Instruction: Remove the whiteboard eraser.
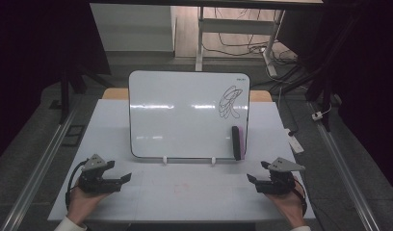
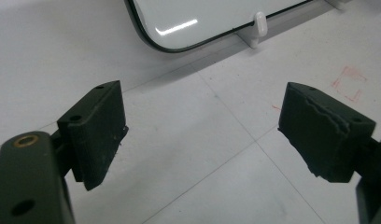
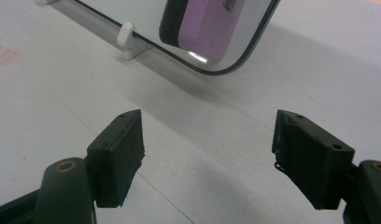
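Observation:
A white dry-erase board [image 1: 185, 115] stands tilted on two white clips [image 1: 164, 160] in the middle of the table, with a black scribble [image 1: 230, 102] at its upper right. A purple eraser with a black felt side [image 1: 238, 141] clings to the board's lower right corner; it is also seen as the eraser [image 3: 198, 25] in the right gripper view. My left gripper [image 1: 126, 178] rests at the front left, open and empty, its jaws wide over bare table [image 2: 202, 135]. At the front right my right gripper [image 1: 251, 179] is open and empty too, its gap [image 3: 207, 149] aimed at the board's corner [image 3: 235, 60].
The white table top [image 1: 185, 192] carries a faint red square mark [image 1: 181, 186] in front of the board. Dark floor, cables [image 1: 247, 45] and a white stand leg [image 1: 200, 38] lie beyond the table's far edge. A white tag [image 1: 296, 143] lies off the right edge.

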A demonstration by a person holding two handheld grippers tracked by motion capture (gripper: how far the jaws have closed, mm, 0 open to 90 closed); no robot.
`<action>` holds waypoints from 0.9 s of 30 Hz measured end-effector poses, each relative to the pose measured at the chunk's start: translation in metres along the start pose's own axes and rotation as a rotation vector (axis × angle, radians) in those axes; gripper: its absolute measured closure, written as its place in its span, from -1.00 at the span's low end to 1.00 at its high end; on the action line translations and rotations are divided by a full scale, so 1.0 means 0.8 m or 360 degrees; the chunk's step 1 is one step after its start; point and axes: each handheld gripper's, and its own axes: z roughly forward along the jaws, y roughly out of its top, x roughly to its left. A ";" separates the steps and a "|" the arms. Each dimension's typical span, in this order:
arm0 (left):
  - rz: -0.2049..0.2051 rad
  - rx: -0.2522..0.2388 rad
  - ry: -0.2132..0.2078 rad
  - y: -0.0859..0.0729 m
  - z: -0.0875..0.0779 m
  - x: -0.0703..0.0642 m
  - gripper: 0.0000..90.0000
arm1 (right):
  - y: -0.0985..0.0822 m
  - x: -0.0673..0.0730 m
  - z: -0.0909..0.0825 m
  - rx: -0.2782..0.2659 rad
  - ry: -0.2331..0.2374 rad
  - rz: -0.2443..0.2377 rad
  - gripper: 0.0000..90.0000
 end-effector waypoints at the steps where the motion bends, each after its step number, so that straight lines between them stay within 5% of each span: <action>1: -0.0003 0.0001 -0.0004 0.000 0.000 0.000 -0.65 | 0.000 0.000 0.000 -0.0007 -0.0002 -0.0001 -0.43; 17: -0.0009 0.0014 -0.0041 0.002 0.001 -0.002 -0.64 | 0.002 0.004 -0.004 -0.0042 -0.0041 0.0015 -0.41; 27: -0.0031 0.0013 -0.0054 0.002 0.004 0.001 -0.64 | 0.030 0.016 -0.013 -0.0109 -0.0039 -0.0026 -0.39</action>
